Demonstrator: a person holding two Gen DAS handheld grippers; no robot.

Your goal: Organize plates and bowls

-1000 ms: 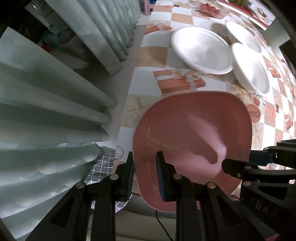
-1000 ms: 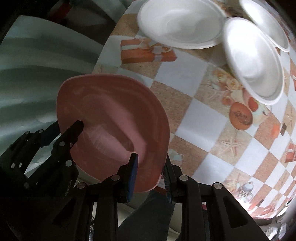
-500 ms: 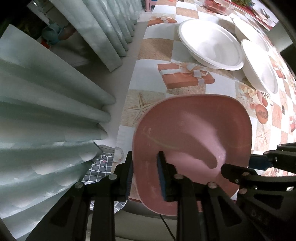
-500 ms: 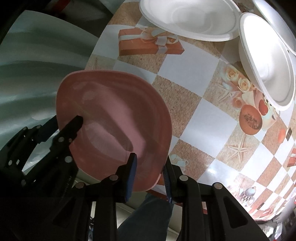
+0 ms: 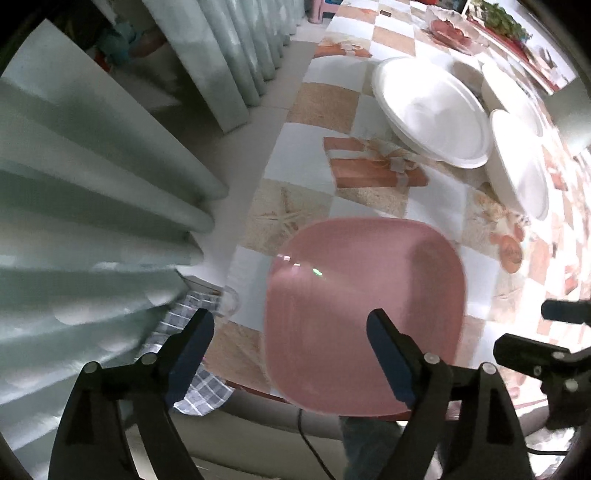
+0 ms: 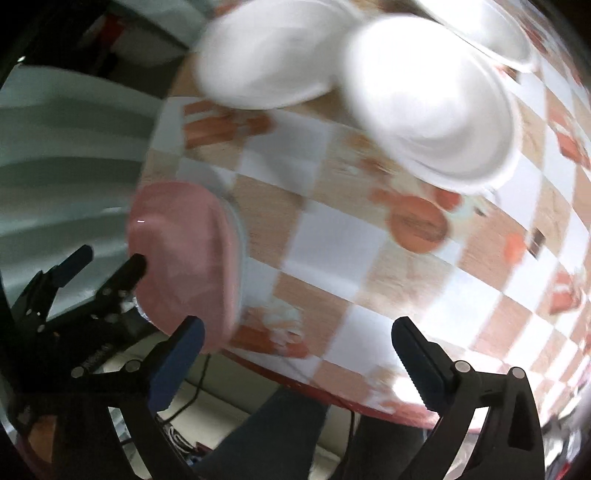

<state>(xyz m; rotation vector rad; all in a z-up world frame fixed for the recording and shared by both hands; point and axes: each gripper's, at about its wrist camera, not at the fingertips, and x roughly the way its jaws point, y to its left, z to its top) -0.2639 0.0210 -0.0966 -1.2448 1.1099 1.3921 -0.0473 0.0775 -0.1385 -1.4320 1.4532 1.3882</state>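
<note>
A pink square plate (image 5: 364, 302) lies flat at the near edge of the checkered table (image 5: 436, 195), overhanging it slightly; it also shows in the right wrist view (image 6: 184, 266). My left gripper (image 5: 291, 354) is open, its fingers astride the plate's near left part without gripping it. My right gripper (image 6: 295, 365) is open and empty, to the right of the plate above the table edge. Two white plates (image 5: 428, 110) (image 5: 521, 162) lie farther back, also in the blurred right wrist view (image 6: 266, 59) (image 6: 432, 107).
Pale green curtains (image 5: 92, 184) hang left of the table. A checked cloth (image 5: 199, 369) hangs at the near left corner. A third white dish (image 5: 513, 92) and a glass dish of red food (image 5: 450, 29) sit at the far end.
Both grippers have let go of the pink plate and opened wide. The plate now rests on the table edge. The right gripper has swung away to the right.
</note>
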